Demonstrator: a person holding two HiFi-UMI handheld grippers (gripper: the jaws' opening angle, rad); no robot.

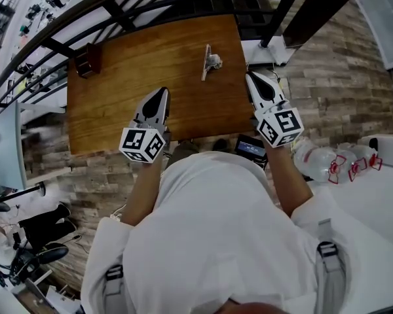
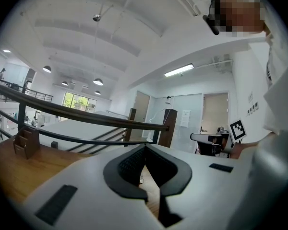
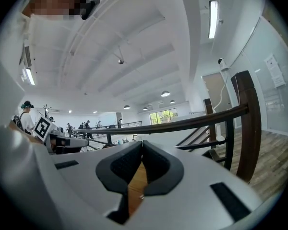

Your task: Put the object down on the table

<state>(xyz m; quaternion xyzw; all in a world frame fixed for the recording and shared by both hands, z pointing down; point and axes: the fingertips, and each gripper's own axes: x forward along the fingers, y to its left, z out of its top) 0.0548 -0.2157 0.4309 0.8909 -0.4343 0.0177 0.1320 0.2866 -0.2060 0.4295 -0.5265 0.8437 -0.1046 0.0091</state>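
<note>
A small pale object (image 1: pixel 209 62) with a thin upright plate stands on the wooden table (image 1: pixel 137 64), right of its middle, with no gripper touching it. My left gripper (image 1: pixel 162 91) hovers over the table's near edge, left of the object; its jaws are shut with nothing between them. My right gripper (image 1: pixel 250 76) sits at the table's right edge, just right of the object, also shut and empty. In the left gripper view the left gripper (image 2: pixel 145 147) points over the table (image 2: pixel 14 174). In the right gripper view the right gripper (image 3: pixel 142 143) shows only wood behind it.
A dark brown holder (image 1: pixel 88 59) stands at the table's far left corner, also seen as the holder (image 2: pixel 26 143). A dark railing (image 1: pixel 118 8) runs behind the table. A small screen device (image 1: pixel 251 149) lies below the near edge. Plastic bottles (image 1: pixel 334 162) lie at right, a monitor (image 1: pixel 3 146) at left.
</note>
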